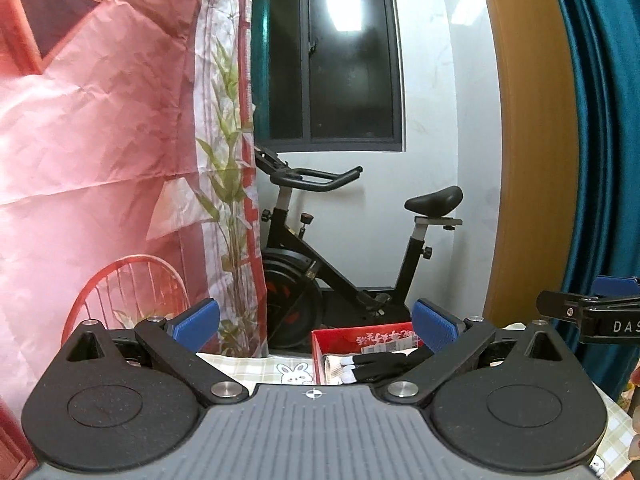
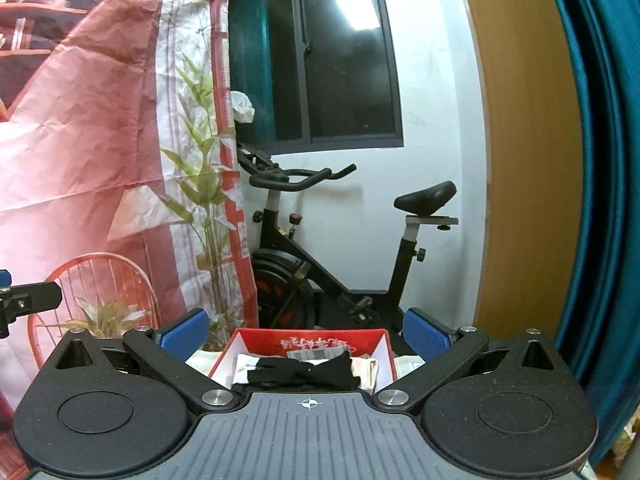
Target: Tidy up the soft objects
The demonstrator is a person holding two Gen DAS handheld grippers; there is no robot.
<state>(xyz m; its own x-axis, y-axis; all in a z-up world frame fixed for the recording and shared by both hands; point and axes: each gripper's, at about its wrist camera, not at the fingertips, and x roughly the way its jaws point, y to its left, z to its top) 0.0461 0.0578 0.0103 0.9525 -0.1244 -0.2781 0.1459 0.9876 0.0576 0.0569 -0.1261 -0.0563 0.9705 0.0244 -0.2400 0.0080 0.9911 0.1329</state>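
Room: white wall, dark window (image 2: 348,56), black exercise bike (image 2: 340,248), crinkly red cloth (image 1: 100,120) on left, blue curtain (image 2: 600,160) on right | left gripper (image 1: 316,326): blue pads spread wide, holding nothing | right gripper (image 2: 306,330): spread wide, holding nothing | red box (image 2: 308,344) on checked tablecloth (image 1: 248,368) holds soft black gloves (image 2: 304,372) on pale folded cloth (image 2: 366,368), just ahead of both grippers.

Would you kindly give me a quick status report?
Both hand-held grippers open, empty. Black glove lies in red box. Nothing in the way.
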